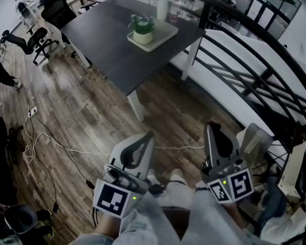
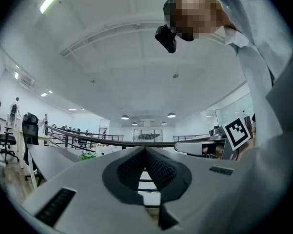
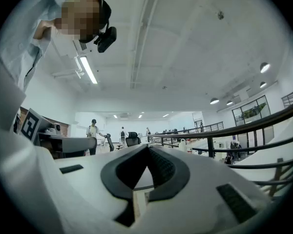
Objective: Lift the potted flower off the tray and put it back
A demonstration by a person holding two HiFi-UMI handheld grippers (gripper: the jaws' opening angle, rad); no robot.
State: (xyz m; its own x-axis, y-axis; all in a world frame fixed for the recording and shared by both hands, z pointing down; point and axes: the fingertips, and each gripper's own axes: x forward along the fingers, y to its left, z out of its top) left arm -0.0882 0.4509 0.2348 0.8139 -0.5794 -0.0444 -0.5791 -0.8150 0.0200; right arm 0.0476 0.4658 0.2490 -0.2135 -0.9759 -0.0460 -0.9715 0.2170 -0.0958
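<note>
Nearest the camera, the 2 grippers are held low over the person's legs, which the frame's bottom edge cuts off. The hands are hidden beneath the gripper bodies and the 2 marker cubes. The left gripper point(image 1: 148, 135) is clenched with its ribbed pads meeting and nothing between them, as its own view shows. The right gripper point(image 1: 210, 127) is likewise pressed closed and empty. Both are well apart from the table.

On the wood floor point(image 1: 92, 106) to the left lies a tangle of pale cables point(image 1: 34, 143), and its far end is lost in the dark corner.

Further off stands 1 dark table point(image 1: 104, 40), with only 2 white legs visible. On its far part sits 1 pale tray point(image 1: 164, 37), and 1 potted flower point(image 1: 143, 29) stands upright on it. The leaves hide the rim of the white pot.

Behind the tray is 1 pale upright thing point(image 1: 163, 5), perhaps a bottle, too blurred to name. At least 2 dark office chairs point(image 1: 36, 39) stand at far left. A black railing point(image 1: 255, 60) curves along the right.
</note>
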